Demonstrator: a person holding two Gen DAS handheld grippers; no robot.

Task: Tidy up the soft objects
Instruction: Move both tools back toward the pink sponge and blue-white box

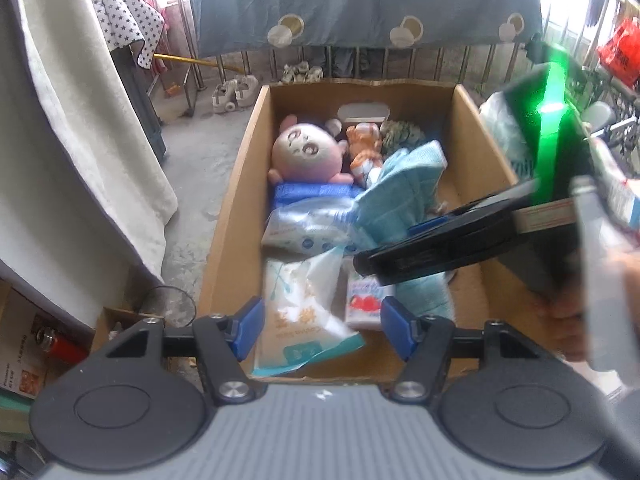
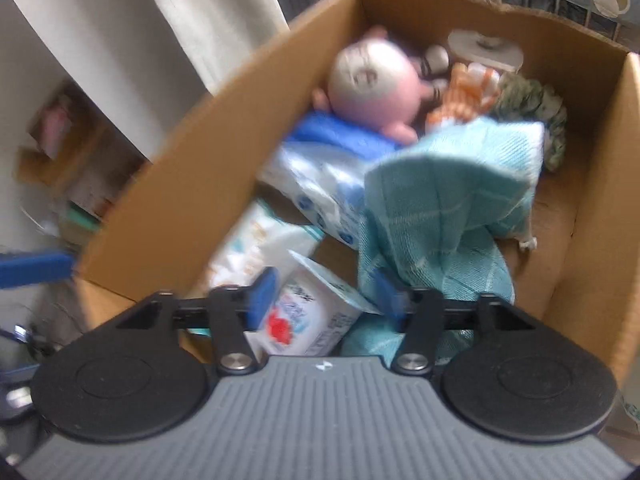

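An open cardboard box (image 1: 228,216) holds soft things. At its far end lie a pink plush doll (image 1: 304,152), an orange plush tiger (image 1: 364,148) and a crumpled teal towel (image 1: 400,192). Nearer lie blue-and-white tissue packs (image 1: 308,228), a white cotton-swab packet (image 1: 296,312) and a small tissue pack with a red print (image 1: 362,300). My left gripper (image 1: 323,330) hangs open over the white packet and touches nothing. My right gripper (image 2: 326,298) is open inside the box, the small red-print pack (image 2: 304,316) lying between its pads and the towel (image 2: 444,208) against its right finger.
The box stands on a grey concrete floor (image 1: 188,184) beside a white curtain (image 1: 80,128). A railing draped with a blue patterned sheet (image 1: 360,4) runs behind it. A smaller box with a red lighter (image 1: 64,346) sits near left. A hand (image 1: 572,320) holds the right gripper.
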